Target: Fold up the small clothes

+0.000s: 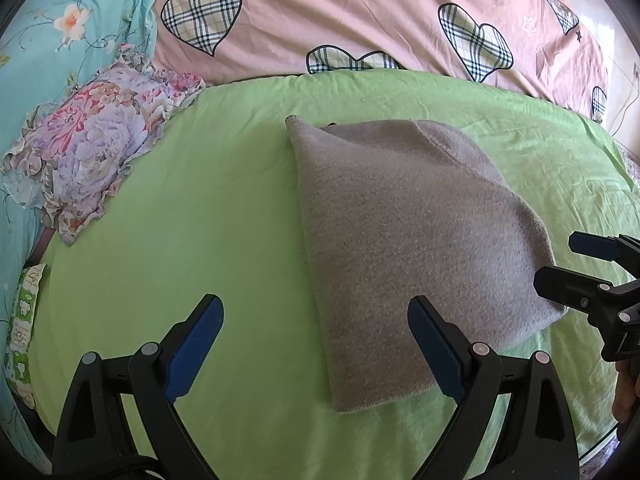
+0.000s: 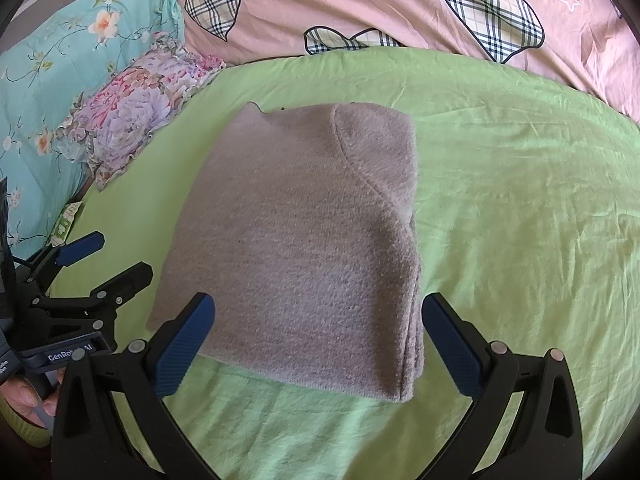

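A grey knit garment (image 1: 408,248) lies folded into a thick rectangle on the green sheet (image 1: 200,200). It also shows in the right wrist view (image 2: 304,248). My left gripper (image 1: 316,312) is open and empty, just above the garment's near left edge. My right gripper (image 2: 318,312) is open and empty, held over the garment's near edge. The right gripper shows at the right of the left wrist view (image 1: 560,264), and the left gripper at the left of the right wrist view (image 2: 120,256), both open.
A pink quilt with plaid hearts (image 1: 360,20) lies along the far side. A floral frilled pillow (image 1: 92,148) and a turquoise flowered quilt (image 1: 48,40) lie at the left. The green sheet (image 2: 520,200) stretches to the right of the garment.
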The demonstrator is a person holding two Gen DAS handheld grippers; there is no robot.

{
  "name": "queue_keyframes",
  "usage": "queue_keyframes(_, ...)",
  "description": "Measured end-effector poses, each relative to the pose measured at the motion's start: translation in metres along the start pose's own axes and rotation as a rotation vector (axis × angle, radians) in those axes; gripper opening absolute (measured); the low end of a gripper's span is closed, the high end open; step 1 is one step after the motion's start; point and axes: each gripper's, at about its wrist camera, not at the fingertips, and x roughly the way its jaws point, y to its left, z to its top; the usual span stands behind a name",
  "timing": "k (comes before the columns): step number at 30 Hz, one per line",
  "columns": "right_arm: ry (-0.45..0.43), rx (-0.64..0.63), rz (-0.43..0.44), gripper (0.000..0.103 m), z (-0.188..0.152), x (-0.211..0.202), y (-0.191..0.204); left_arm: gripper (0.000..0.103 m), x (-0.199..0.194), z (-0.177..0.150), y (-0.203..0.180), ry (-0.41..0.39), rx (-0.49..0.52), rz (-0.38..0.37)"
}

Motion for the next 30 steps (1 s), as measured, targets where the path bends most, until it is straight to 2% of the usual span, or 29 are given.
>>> queue_keyframes(14,0.002,-0.001,-0.001,0.103,0.001,0.001,-0.001,0.094,0.002,0.006,0.0,-0.007,-0.007,-0.02)
queue_keyframes(16,0.001,0.002,-0.004,0.103,0.003,0.002,-0.003,0.094,0.003,0.011,0.002,-0.016,-0.011,-0.002)
queue_keyframes(30,-0.004,0.032,-0.001,0.103,0.011,0.008,-0.015,0.094,0.014,0.019,0.009,0.012,-0.031,0.007)
